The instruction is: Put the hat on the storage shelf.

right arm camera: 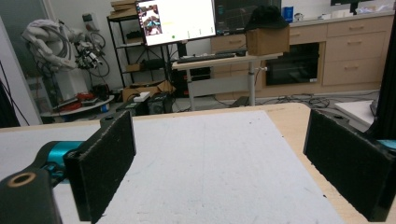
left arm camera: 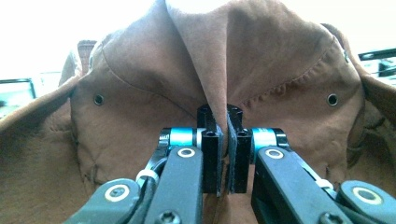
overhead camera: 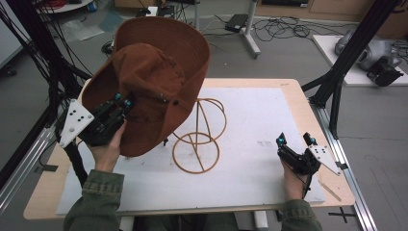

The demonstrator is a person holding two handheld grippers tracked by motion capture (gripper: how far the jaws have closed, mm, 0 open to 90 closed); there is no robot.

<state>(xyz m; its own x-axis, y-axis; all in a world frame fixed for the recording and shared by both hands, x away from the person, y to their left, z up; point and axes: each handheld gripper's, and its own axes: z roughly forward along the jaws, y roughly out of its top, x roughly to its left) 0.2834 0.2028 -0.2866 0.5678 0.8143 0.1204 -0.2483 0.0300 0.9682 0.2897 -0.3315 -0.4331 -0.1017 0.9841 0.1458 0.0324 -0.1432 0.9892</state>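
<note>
From the high view, the left gripper (overhead camera: 122, 100) holds a brown suede wide-brimmed hat (overhead camera: 154, 82) aloft, its fingers pinched on the crown fabric, with the hollow of the hat facing away from the person. The tan wire hat stand (overhead camera: 199, 137), a dome on a ring base, sits on the white mat of the tabletop (overhead camera: 269, 120) just to the right of and below the hat, so the stand lies rightward and down from the held hat. The right gripper (overhead camera: 296, 139) rests well apart at the mat's right side, fingers spread and holding nothing.

In the left gripper view, the fingers (left arm camera: 210, 149) are clamped on a raised fold of the hat (left arm camera: 140, 107), which runs straight up between them.

In the right gripper view, the fingers (right arm camera: 105, 158) stand wide apart over bare mat (right arm camera: 210, 163).
</note>
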